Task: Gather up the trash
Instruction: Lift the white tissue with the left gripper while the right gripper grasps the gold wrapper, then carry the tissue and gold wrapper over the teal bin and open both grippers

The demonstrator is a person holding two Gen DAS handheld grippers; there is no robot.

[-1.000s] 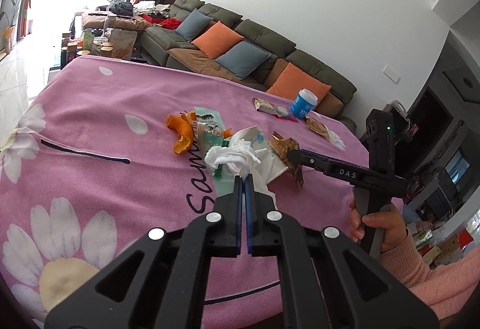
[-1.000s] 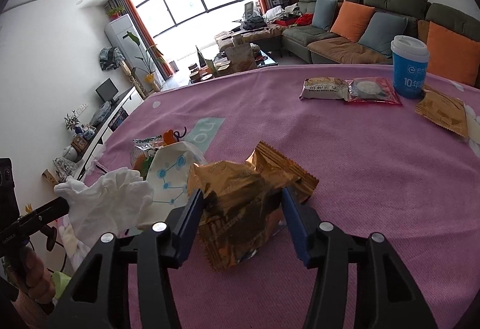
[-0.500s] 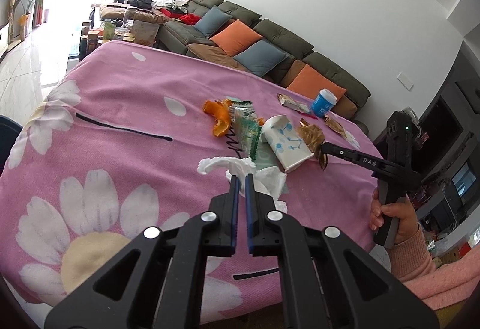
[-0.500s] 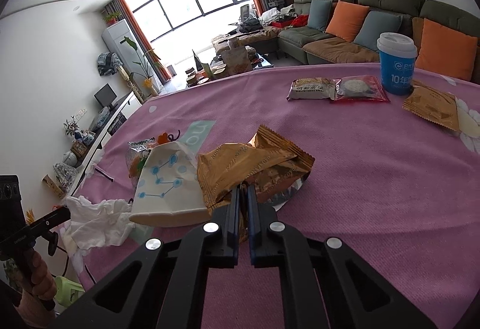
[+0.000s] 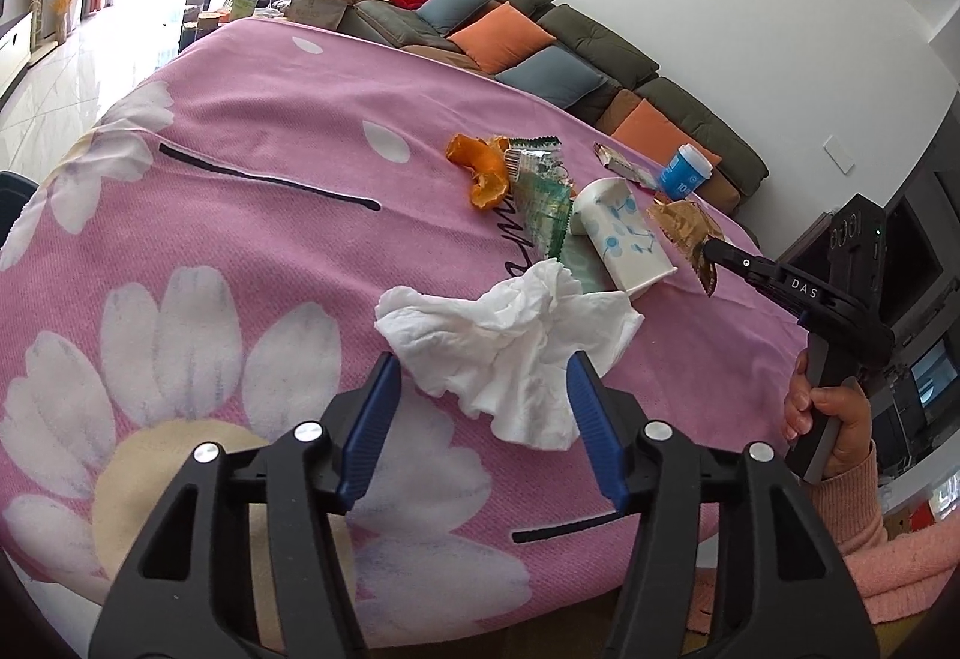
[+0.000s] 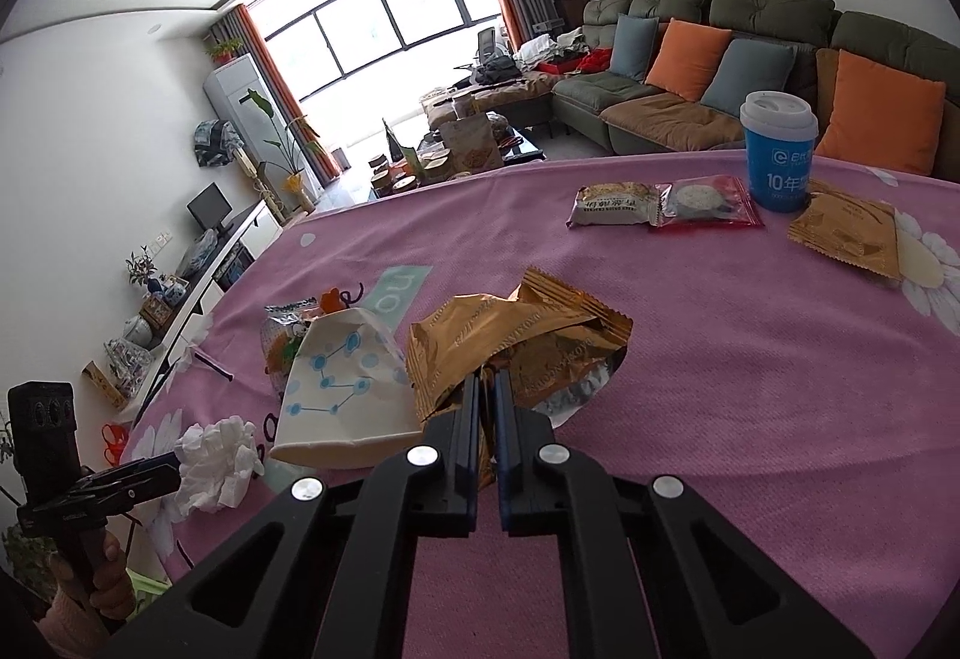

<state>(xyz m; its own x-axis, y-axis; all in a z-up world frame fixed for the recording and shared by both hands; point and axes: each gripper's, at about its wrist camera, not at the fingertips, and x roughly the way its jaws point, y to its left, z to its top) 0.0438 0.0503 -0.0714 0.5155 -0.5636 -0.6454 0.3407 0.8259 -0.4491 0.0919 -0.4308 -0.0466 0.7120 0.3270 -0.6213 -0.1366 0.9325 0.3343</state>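
My left gripper (image 5: pixel 483 380) jaws have just been opening, angled down, crumpled white tissue (image 5: pixel 510 344) loose between them on the pink cloth (image 5: pixel 252 215). Right gripper (image 6: pixel 487 389) pinches the gold wrapper (image 6: pixel 510 341) beside the tipped cup (image 6: pixel 342 389).

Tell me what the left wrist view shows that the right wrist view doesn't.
Left wrist only: the left claw has just been opening, its blue fingers apart around the white tissue lying on the pink cloth, and the full orange peel. Right wrist only: the right claw shut on the gold wrapper, and two sealed snack packets. Both: the tissue, the tipped paper cup and the blue cup.
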